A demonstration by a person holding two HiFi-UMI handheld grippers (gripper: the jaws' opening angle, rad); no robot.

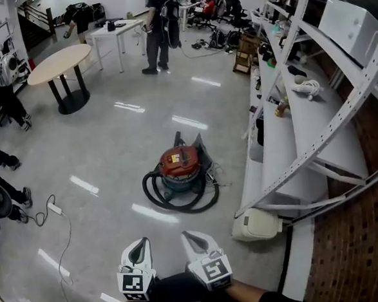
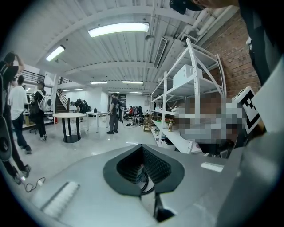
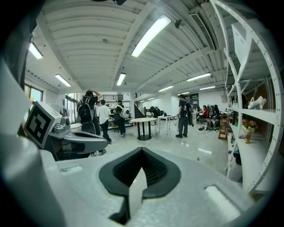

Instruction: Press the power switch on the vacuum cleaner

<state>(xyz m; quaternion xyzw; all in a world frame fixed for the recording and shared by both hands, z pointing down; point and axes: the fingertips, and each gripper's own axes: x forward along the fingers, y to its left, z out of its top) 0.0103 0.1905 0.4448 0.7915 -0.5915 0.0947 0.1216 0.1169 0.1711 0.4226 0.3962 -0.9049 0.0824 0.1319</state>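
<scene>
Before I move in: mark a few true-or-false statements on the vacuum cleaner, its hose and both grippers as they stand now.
1. The vacuum cleaner stands on the floor. True.
2. The left gripper touches the vacuum cleaner. False: it is held near the person, well short of it.
3. The black hose lies coiled round the vacuum cleaner's base. True.
4. The right gripper holds the hose. False: its jaws are together on nothing.

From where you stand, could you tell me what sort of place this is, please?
Probably an open workshop-office: white metal shelving, a round table and a white desk beyond.
</scene>
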